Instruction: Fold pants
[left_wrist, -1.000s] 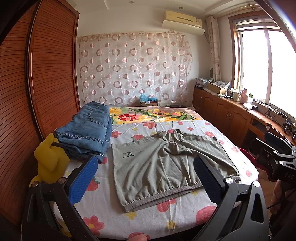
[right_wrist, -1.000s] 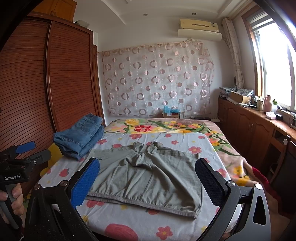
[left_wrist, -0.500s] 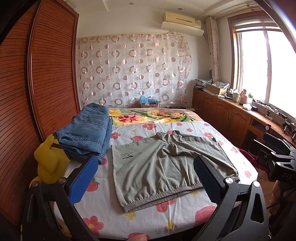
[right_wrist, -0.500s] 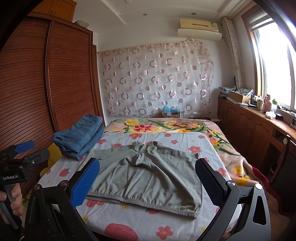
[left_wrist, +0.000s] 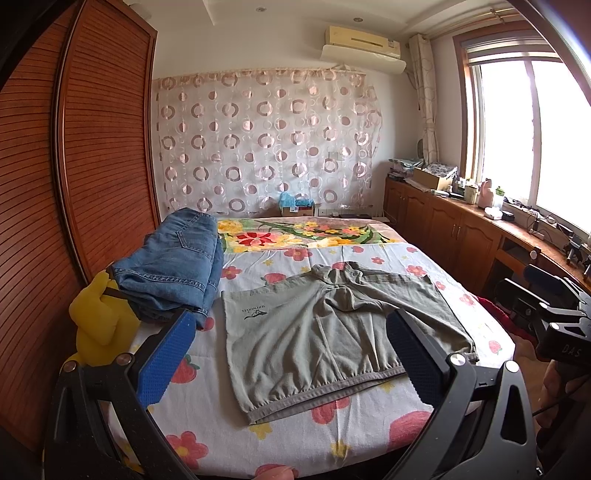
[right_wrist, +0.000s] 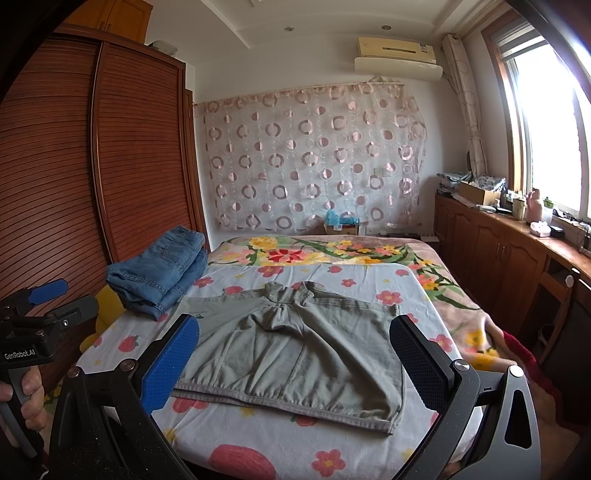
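Grey-green pants (left_wrist: 325, 332) lie spread flat on the flowered bed sheet (left_wrist: 221, 413), waistband toward me; they also show in the right wrist view (right_wrist: 295, 347). My left gripper (left_wrist: 284, 354) is open and empty, held back from the near bed edge at the pants' left part. My right gripper (right_wrist: 295, 358) is open and empty, held above the near edge over the waistband. Each gripper's body shows at the edge of the other's view.
A stack of folded blue jeans (left_wrist: 173, 262) lies at the bed's left, on a yellow plush toy (left_wrist: 99, 325). A wooden wardrobe (left_wrist: 74, 184) stands left. Low cabinets (left_wrist: 461, 236) with clutter run along the right under the window.
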